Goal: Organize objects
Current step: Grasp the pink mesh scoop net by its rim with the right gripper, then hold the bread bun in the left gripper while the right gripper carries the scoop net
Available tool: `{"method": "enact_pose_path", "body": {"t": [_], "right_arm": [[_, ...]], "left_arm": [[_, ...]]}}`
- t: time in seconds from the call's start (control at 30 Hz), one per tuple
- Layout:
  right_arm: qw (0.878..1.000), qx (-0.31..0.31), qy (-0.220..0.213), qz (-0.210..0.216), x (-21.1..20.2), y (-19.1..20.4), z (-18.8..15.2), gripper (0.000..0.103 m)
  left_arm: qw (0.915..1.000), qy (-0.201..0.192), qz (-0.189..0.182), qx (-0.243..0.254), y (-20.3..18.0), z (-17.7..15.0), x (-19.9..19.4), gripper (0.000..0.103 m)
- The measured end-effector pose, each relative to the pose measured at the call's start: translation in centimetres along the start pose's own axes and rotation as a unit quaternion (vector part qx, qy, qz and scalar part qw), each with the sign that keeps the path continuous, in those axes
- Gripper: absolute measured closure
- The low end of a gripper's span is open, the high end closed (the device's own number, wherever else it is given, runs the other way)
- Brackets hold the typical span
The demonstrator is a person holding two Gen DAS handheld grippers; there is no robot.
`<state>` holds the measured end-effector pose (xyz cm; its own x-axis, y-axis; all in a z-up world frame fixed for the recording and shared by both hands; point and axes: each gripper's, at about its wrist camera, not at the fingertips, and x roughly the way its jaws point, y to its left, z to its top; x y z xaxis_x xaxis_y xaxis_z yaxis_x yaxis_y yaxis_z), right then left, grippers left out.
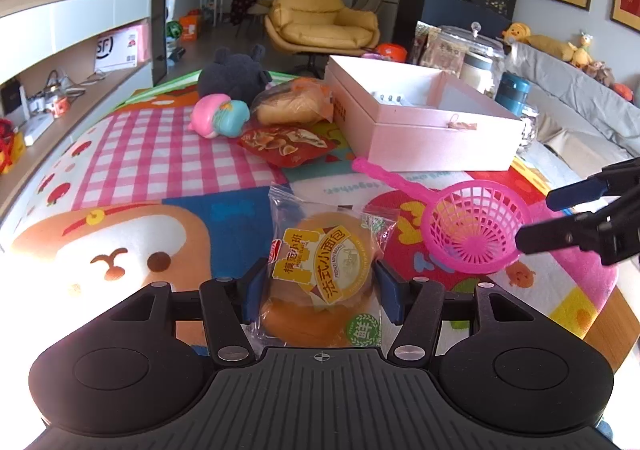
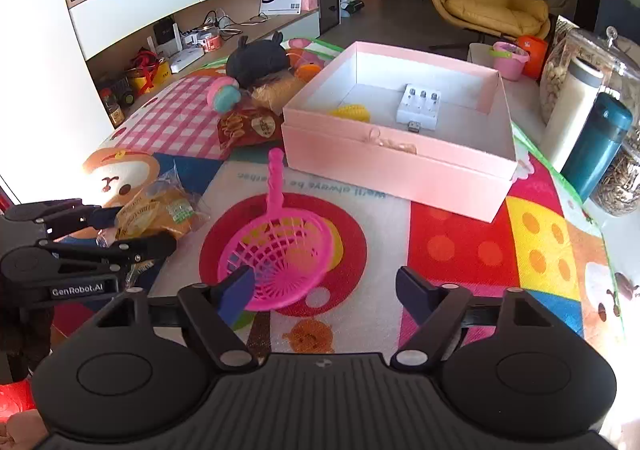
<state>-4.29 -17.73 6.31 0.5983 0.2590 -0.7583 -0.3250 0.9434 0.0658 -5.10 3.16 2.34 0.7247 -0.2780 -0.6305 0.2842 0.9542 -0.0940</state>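
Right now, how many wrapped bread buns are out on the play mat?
2. One wrapped bun sits between the left tool's fingers; another lies beside the pink box, by the plush toys. Others may be hidden.

Both wrist views look down close, sharing the pink strainer (image 1: 476, 228).

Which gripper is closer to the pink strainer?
The right gripper: its open jaws sit around the pink strainer bowl's near edge. The left gripper is off to the side, closed on the packaged bread bun.

The left tool (image 1: 320, 292) grips a packaged bun (image 1: 320, 274); a pink strainer (image 1: 472, 226) lies nearby.
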Motion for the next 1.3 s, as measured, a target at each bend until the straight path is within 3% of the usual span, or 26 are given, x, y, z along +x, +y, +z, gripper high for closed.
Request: {"method": "enact_pose_path", "body": {"t": [0.1, 0.23, 0.37, 0.57, 0.7, 0.97, 1.0, 1.03, 1.07, 1.3], "right_arm": [[1.0, -0.021, -0.011, 0.011, 0.5, 0.5, -0.1, 0.012], [0.997, -0.065, -0.033, 0.039, 1.1, 2.3, 0.8, 0.0], [0.992, -0.121, -0.026, 0.035, 3.4, 3.9, 1.8, 0.0], [0.996, -0.076, 0.017, 0.052, 6.8, 2.6, 3.3, 0.0], [0.994, -0.095, 0.023, 0.047, 6.1, 3.2, 2.3, 0.023], [0.994, -0.102, -0.027, 0.026, 0.2, 3.6, 0.0, 0.023], [0.994, -0.105, -0.035, 0.023, -0.7, 3.6, -0.4, 0.026], [0.993, -0.108, -0.038, 0.02, -1.3, 3.5, -0.7, 0.04], [0.993, -0.107, -0.036, 0.019, -1.8, 3.5, -0.9, 0.044], [0.995, -0.084, -0.05, 0.004, -3.8, 2.0, -2.1, 0.048]], "left_arm": [[1.0, 0.004, 0.006, 0.004, -0.3, 0.1, 0.1, 0.042], [0.9998, 0.004, 0.014, 0.01, -0.6, 0.1, 0.1, 0.042], [0.9998, 0.006, 0.015, 0.01, -0.6, 0.2, 0.1, 0.042], [0.9998, 0.007, 0.016, 0.011, -0.6, 0.2, 0.1, 0.042], [0.9998, 0.006, 0.018, 0.01, -0.7, 0.1, 0.1, 0.042], [0.9994, -0.005, 0.034, 0.008, -1.1, -0.3, 0.2, 0.041], [0.9993, -0.005, 0.037, 0.009, -1.3, -0.3, 0.2, 0.041], [0.9991, -0.005, 0.04, 0.011, -1.4, -0.3, 0.2, 0.041], [0.999, -0.005, 0.044, 0.012, -1.5, -0.3, 0.2, 0.041], [0.9972, -0.009, 0.066, 0.033, -2.5, -0.6, 0.1, 0.042]]}}
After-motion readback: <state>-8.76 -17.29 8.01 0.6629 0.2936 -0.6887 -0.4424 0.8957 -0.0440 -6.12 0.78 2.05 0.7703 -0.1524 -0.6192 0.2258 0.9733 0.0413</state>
